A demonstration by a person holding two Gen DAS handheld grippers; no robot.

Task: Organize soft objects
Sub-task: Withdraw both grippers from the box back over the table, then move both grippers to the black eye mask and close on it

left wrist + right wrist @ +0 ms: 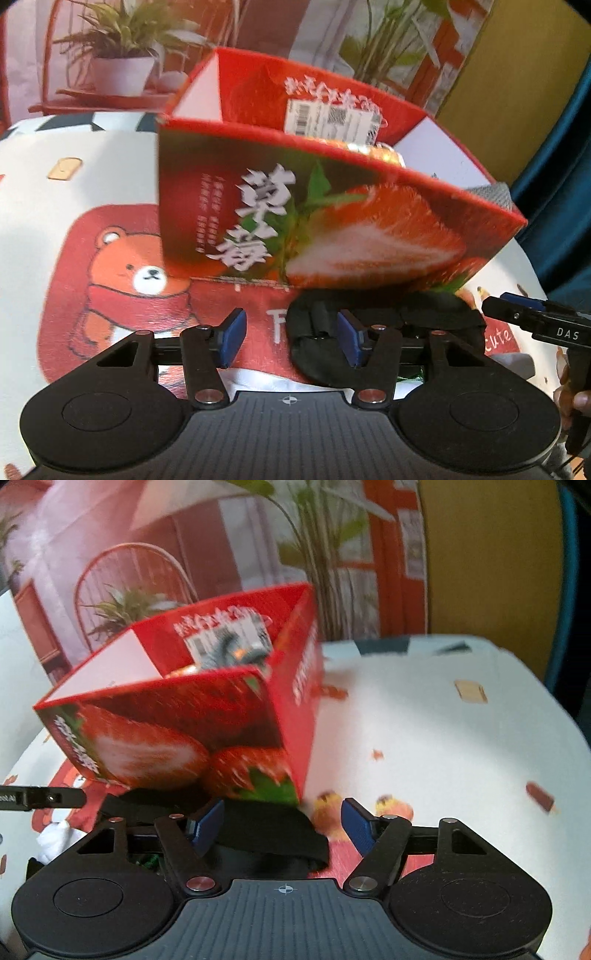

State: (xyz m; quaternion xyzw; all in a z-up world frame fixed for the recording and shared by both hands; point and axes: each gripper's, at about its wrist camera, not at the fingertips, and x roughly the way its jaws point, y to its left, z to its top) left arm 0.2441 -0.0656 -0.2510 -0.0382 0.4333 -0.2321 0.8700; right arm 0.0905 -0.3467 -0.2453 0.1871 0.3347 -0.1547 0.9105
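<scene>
A red strawberry-print box [295,206] [184,720] stands open-topped on the table, with something grey [229,650] and something orange inside. A black soft cloth item [406,317] [266,830] lies flat just in front of the box. My left gripper [291,339] is open over the cloth's left end: the right pad [349,339] sits over the cloth, and the left pad is clear of it. My right gripper [282,827] is open astride the cloth's other end, its right pad away from the fabric. Each gripper's tip shows in the other's view [517,314] [55,797].
The table wears a white cloth [424,738] with a red bear print [140,273]. A small white object [55,838] lies left of the black cloth. Behind the box hangs a printed backdrop of potted plants [122,48]. A blue curtain [561,184] borders the table on the right.
</scene>
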